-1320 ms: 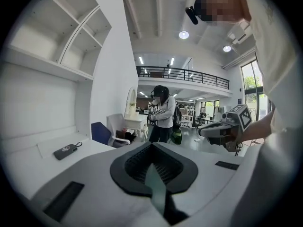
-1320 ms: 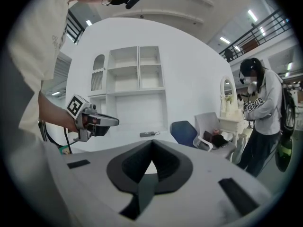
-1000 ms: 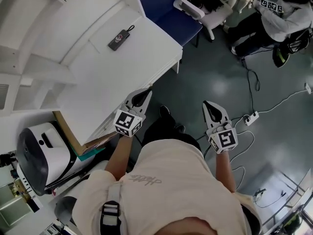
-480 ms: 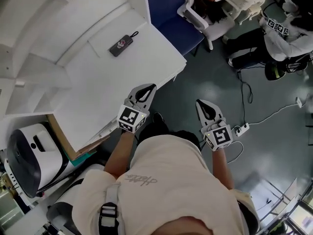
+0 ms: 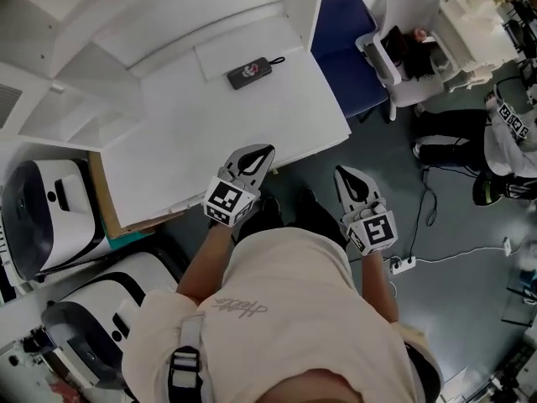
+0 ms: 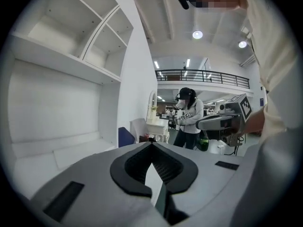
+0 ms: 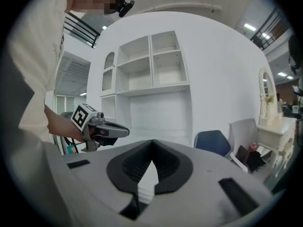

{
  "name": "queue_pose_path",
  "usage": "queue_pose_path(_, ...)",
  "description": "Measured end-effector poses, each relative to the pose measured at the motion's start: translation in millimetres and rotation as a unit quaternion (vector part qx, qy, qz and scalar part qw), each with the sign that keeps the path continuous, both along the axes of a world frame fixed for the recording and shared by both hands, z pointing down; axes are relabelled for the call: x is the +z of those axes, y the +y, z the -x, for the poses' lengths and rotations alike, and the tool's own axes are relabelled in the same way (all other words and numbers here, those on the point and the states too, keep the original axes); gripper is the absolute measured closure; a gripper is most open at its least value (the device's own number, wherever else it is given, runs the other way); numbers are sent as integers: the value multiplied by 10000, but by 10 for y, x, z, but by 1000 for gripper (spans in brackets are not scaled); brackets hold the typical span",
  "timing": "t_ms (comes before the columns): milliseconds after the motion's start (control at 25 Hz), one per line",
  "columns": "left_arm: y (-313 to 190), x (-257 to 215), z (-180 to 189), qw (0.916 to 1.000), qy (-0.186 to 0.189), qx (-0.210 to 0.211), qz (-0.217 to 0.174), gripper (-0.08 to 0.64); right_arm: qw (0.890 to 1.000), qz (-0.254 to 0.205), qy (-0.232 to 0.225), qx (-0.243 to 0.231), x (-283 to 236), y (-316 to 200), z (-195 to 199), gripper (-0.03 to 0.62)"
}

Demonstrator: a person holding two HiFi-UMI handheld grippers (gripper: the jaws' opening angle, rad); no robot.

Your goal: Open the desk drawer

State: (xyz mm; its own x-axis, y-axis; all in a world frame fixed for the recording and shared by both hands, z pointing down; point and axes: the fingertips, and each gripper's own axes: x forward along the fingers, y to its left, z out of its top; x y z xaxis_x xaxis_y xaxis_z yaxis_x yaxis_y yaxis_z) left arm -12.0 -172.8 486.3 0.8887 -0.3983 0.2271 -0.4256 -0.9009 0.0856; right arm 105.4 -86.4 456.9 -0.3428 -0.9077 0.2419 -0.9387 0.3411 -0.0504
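Under the near edge of the desk is where the drawer should lie. Its front does not show from above, so no handle can be placed. That edge runs left to right, rising toward the right, in front of the person. The left gripper is the nearer one, its tip just at the edge and pointing far. The right gripper hangs over the floor, to the right and apart from the desk. Both pairs of jaws are pressed together at the tips, with nothing between them. A small black device lies far back on the desktop.
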Motion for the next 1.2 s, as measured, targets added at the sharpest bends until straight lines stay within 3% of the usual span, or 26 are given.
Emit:
queue_pose_path(320, -43, -156, 29, 9931, -90, -1164, 68, 555, 9929, -55, 10, -1187, 11, -496, -276, 595)
queue_pose_path(760, 173, -85, 288, 9696, -81, -2425, 334, 555, 9726, 63, -165, -2318, 312, -780, -100, 595)
queue_pose_path(1000, 266, -31, 400, 9590, -164, -2787, 479, 555, 9595, 141, -265, -2802, 347, -844, -2, 595)
queue_pose_path(1200, 314, -23, 421, 9608, -249, -2729, 424, 555, 9602, 223, -212, -2776, 507, -938, 44, 595)
